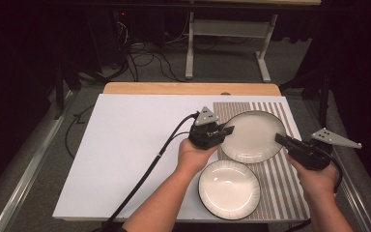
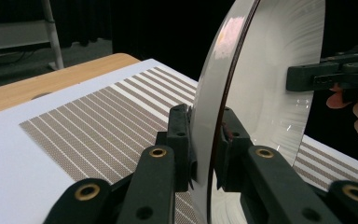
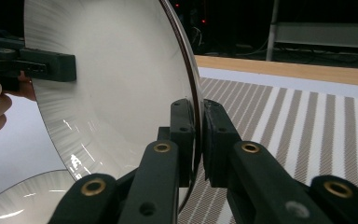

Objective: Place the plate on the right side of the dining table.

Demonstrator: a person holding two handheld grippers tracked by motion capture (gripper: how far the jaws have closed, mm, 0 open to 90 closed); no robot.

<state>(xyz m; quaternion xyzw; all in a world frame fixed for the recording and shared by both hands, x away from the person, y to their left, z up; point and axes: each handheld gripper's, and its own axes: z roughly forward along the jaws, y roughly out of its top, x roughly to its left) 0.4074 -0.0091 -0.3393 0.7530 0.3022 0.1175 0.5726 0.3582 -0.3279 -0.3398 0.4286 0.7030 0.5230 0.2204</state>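
Large plate point(image 1: 252, 136): left hand-held gripper point(image 1: 227, 130) and right hand-held gripper point(image 1: 281, 139) are clamping its opposite rims, holding it over the striped mat point(image 1: 286, 183). Smaller plate point(image 1: 229, 189) is lying just beside it on the counter point(image 1: 125, 154), under the left hand.

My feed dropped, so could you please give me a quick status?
Both tools, left and right, clamped on big plate rim. Small plate close below it.

Cream plate point(image 1: 253, 135) with dark rim, brown-and-white striped mat point(image 1: 285, 181), white board point(image 1: 130, 145), black grippers
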